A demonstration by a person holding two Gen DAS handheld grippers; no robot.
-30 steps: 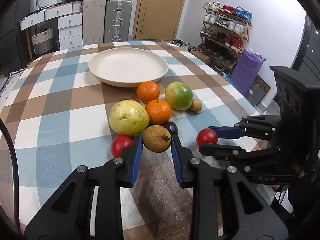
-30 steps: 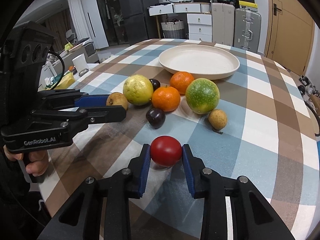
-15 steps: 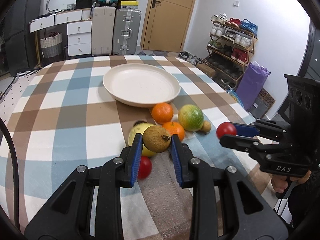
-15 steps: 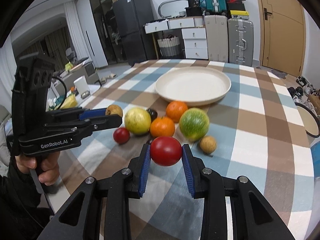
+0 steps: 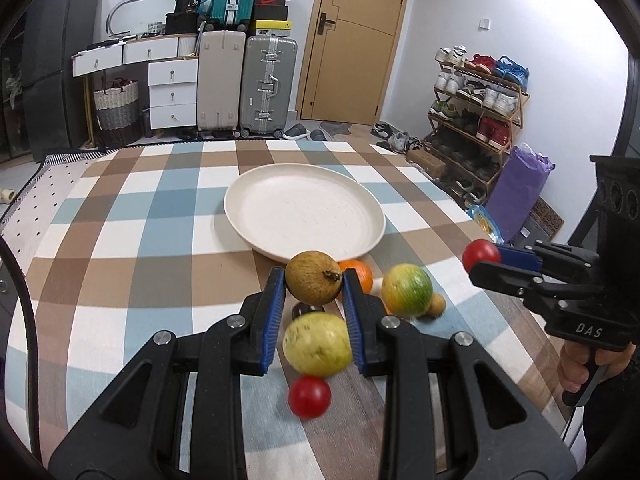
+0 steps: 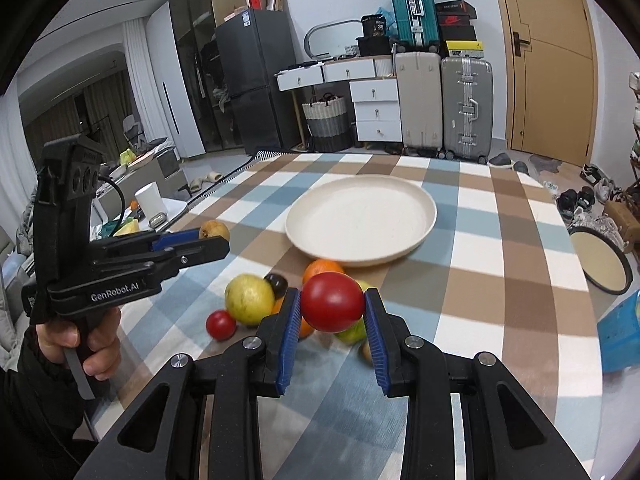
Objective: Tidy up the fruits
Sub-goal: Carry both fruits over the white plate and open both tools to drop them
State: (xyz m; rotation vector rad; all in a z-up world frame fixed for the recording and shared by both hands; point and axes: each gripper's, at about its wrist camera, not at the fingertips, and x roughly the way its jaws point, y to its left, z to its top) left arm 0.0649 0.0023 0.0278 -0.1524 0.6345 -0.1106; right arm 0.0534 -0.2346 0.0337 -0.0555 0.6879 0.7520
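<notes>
My left gripper (image 5: 314, 282) is shut on a round brown fruit (image 5: 313, 282) and holds it above the table, just short of the cream plate (image 5: 256, 184). My right gripper (image 6: 332, 302) is shut on a red tomato (image 6: 332, 302), also lifted; it shows at the right of the left wrist view (image 5: 481, 255). Below on the checked cloth lie a yellow fruit (image 5: 317, 344), a second tomato (image 5: 309, 396), an orange (image 5: 359, 274), a green-yellow fruit (image 5: 407, 290), a small brown fruit (image 5: 437, 304) and a dark plum (image 6: 276, 281).
The plate is bare and sits at the table's middle (image 6: 428, 220). The table's right edge (image 5: 460, 204) runs near a shoe rack (image 5: 476, 120). Suitcases (image 5: 266, 84) and drawers (image 5: 172, 92) stand beyond the far edge. A blue box (image 6: 624, 336) lies at the right.
Both grippers have risen from the table with their fruits and moved toward the plate. The fruit pile now lies below and behind the fingertips.
</notes>
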